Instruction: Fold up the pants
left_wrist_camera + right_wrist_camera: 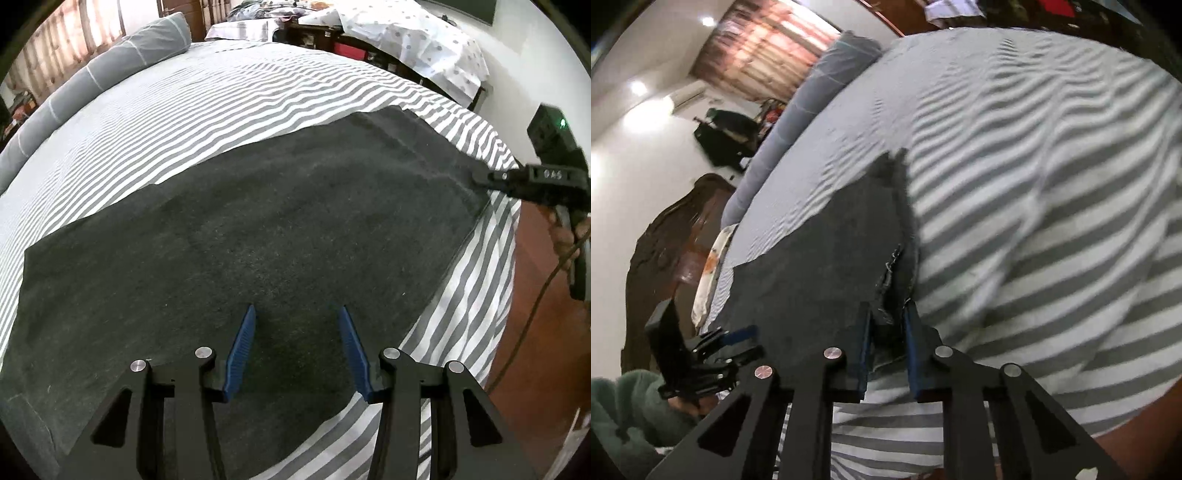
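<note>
Dark grey pants (258, 229) lie flat across a grey-and-white striped bed sheet (221, 103). My left gripper (297, 314) is open, its blue pads hovering just over the near part of the pants. My right gripper (888, 317) is shut on the waistband edge of the pants (831, 258), with fabric bunched between its pads. In the left wrist view the right gripper (480, 177) pinches the far right edge of the pants. In the right wrist view the left gripper (738, 343) shows at the lower left, over the pants.
Grey pillows (110, 70) line the far left of the bed. A table with a dotted white cloth (413, 40) stands behind the bed. The bed's right edge (495, 280) drops to a red-brown floor (535, 332). A dark wooden headboard (665, 236) is at the left.
</note>
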